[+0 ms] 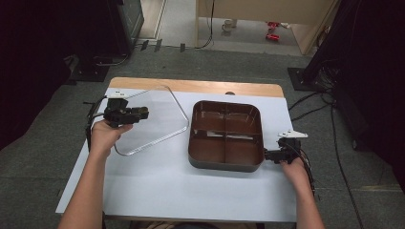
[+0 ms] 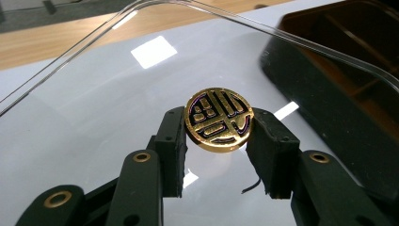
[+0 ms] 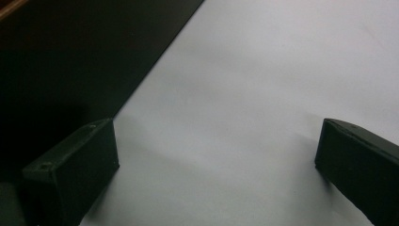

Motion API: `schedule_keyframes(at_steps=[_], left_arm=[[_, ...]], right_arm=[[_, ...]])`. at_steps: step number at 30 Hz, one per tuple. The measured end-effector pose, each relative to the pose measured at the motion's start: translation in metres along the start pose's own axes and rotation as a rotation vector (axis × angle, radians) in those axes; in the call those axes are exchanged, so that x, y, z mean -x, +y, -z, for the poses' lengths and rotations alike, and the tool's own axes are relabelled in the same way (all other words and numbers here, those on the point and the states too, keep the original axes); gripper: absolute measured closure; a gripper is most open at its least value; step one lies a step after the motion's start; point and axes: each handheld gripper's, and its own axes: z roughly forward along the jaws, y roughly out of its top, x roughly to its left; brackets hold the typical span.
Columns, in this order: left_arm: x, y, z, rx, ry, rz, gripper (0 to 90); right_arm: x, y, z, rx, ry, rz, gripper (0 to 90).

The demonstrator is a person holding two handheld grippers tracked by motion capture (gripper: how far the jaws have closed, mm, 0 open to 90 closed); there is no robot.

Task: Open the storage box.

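Left of the dark brown square four-compartment plastic tray (image 1: 226, 164), the left claw (image 2: 219, 129) pinches the round gold-and-black knob (image 2: 217, 119) of a clear square plastic lid (image 1: 157, 119), which hangs tilted above the white desk (image 1: 157, 186). This looks like the carrying step; next the lid must travel right and settle squarely over the tray's rim. The lid's near corner sits close to the tray's left wall. At the tray's right wall, the right claw (image 3: 214, 165) stands wide over bare desk.

The clear lid (image 1: 153, 119) and brown tray (image 1: 226, 136) are taking up the bench's (image 1: 157, 191) middle; bare bench is lying open along the near edge.
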Motion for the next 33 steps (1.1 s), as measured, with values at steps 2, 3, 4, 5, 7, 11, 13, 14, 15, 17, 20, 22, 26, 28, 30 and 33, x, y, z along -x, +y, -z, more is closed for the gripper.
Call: schedule_keyframes(at_steps=[2,3,4,5,7,11,13,14,15,17,20,22,26,28,30,33], left_arm=[[-0.005,-0.003,-0.003,-0.003,0.012,0.015,58.9],[-0.009,-0.006,-0.005,-0.01,0.022,0.025,58.9],[-0.013,-0.008,-0.008,-0.021,0.029,0.033,58.9],[-0.016,-0.011,-0.01,-0.031,0.038,0.04,58.9],[-0.022,-0.015,-0.014,-0.048,0.057,0.046,58.9],[-0.029,-0.021,-0.024,-0.072,0.101,0.048,58.9],[-0.032,-0.023,-0.031,-0.083,0.115,0.044,58.9],[-0.032,-0.023,-0.031,-0.083,0.115,0.044,58.8],[-0.033,-0.024,-0.033,-0.087,0.119,0.045,58.8],[-0.033,-0.025,-0.038,-0.095,0.125,0.045,58.8],[-0.034,-0.026,-0.044,-0.115,0.135,0.041,58.8],[-0.035,-0.027,-0.047,-0.125,0.135,0.042,58.8],[-0.035,-0.028,-0.05,-0.137,0.14,0.039,58.7],[-0.035,-0.029,-0.051,-0.147,0.143,0.033,58.7],[-0.035,-0.029,-0.051,-0.142,0.138,0.042,58.7],[-0.036,-0.03,-0.051,-0.137,0.132,0.047,58.6]], right_arm=[[0.0,0.0,0.0,0.0,0.0,0.0,0.0],[0.0,0.0,0.0,0.0,0.0,0.0,0.0],[0.0,0.0,0.0,0.0,0.0,0.0,0.0],[0.0,0.0,0.0,0.0,0.0,0.0,0.0],[0.0,0.0,0.0,0.0,0.0,0.0,0.0],[0.0,0.0,0.0,0.0,0.0,0.0,0.0],[0.0,0.0,0.0,0.0,0.0,0.0,0.0],[0.0,0.0,0.0,-0.001,0.0,0.0,0.0],[0.0,0.0,0.0,-0.001,0.0,0.0,0.0],[0.0,0.0,0.0,0.0,0.0,0.0,0.0],[0.0,0.0,0.0,-0.001,0.0,0.0,0.0],[0.0,0.0,0.0,0.0,0.0,0.0,0.0],[0.0,0.0,0.0,-0.001,0.0,0.0,0.0],[0.0,0.0,0.0,-0.001,0.0,0.0,0.0],[0.0,0.0,0.0,0.0,0.0,0.0,0.0],[0.0,0.0,0.0,-0.001,-0.001,0.0,0.0]])
